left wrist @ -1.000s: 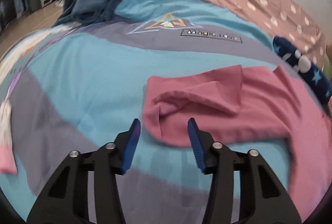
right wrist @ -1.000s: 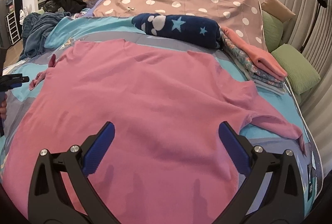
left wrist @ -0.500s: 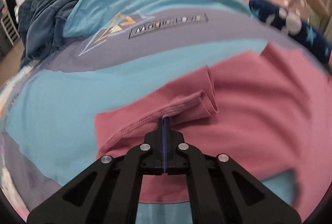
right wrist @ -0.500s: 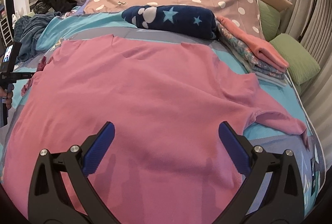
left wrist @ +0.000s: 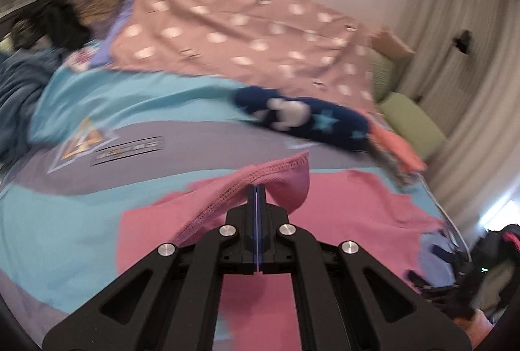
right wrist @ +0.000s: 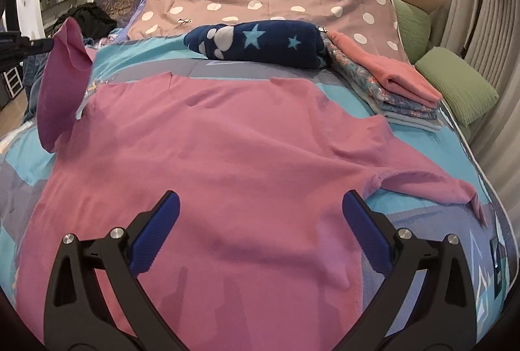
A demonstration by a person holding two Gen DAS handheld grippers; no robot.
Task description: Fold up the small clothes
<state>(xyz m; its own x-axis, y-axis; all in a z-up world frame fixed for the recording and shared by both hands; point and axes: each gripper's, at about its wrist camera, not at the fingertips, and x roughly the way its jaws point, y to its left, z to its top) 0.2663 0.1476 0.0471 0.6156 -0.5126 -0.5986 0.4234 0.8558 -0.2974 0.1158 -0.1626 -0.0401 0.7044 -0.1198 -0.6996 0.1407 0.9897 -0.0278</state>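
From the left wrist, the left gripper [left wrist: 256, 188] is clamped on the stitched sleeve cuff [left wrist: 273, 172] of the pink knit shirt [left wrist: 351, 211], which spreads rightward over the blue-and-grey bedspread [left wrist: 97, 175]. From the right wrist, the right gripper [right wrist: 260, 221] hovers with jaws wide apart over the shirt's lower body, while the lifted sleeve hangs far left, nearest the left hand.

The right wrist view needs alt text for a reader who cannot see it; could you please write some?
A pink shirt lies spread flat on a bed, with the open right gripper hovering over its lower part. At the left edge the left gripper holds one sleeve lifted. Behind lie a navy star blanket and folded clothes.
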